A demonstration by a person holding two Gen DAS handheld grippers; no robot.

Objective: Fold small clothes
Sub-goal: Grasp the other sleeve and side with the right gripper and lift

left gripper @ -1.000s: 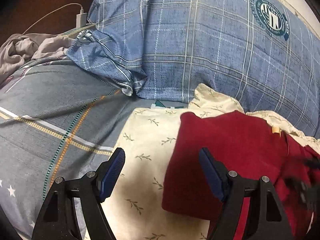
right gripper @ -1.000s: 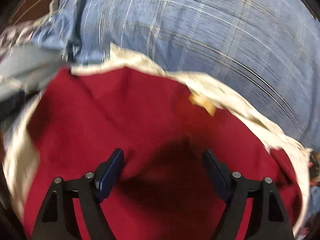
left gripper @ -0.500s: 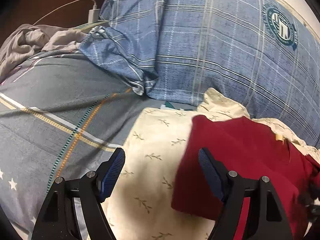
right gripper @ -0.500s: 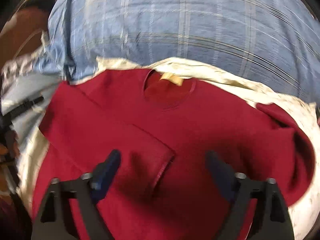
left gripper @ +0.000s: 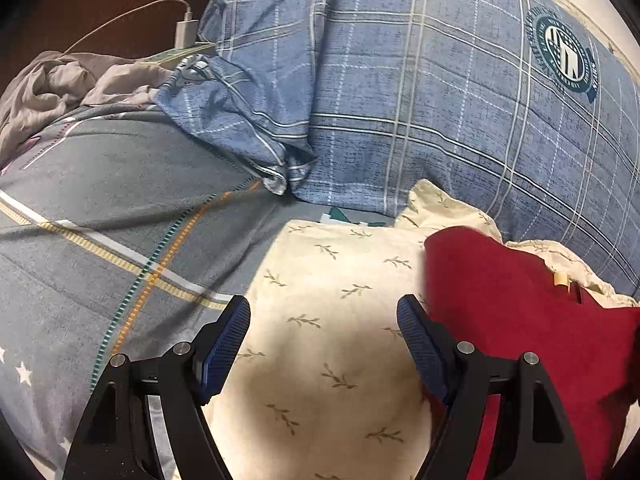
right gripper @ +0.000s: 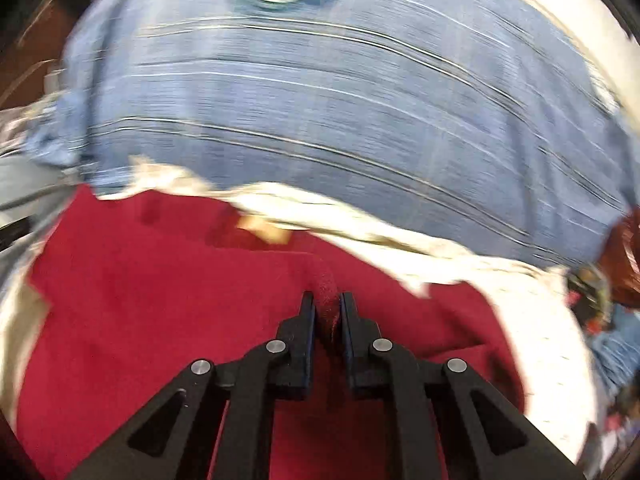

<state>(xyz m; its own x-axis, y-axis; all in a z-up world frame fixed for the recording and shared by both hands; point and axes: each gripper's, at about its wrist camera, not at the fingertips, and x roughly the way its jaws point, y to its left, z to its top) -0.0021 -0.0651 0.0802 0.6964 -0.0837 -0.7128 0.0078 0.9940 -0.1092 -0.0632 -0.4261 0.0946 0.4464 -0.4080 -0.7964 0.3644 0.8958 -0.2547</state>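
Grey cloth (left gripper: 60, 88): lying crumpled at the far left, beside a white charger (left gripper: 186, 34) and its cable.
Bedsheet (left gripper: 100, 208): grey with striped bands, running under everything.
Blue quilt (left gripper: 420, 100): checked, bunched up behind the clothes.
Left gripper (left gripper: 323, 326): hovering over the cream cloth (left gripper: 320, 292) — jaws standing wide apart, nothing between them.
Red shirt (left gripper: 520, 320): lying on the cream cloth, to the right of the left gripper; its neck label facing the quilt.
Right gripper (right gripper: 327, 310): jaws having just closed — pinching a raised fold of the red shirt; the view is blurring.
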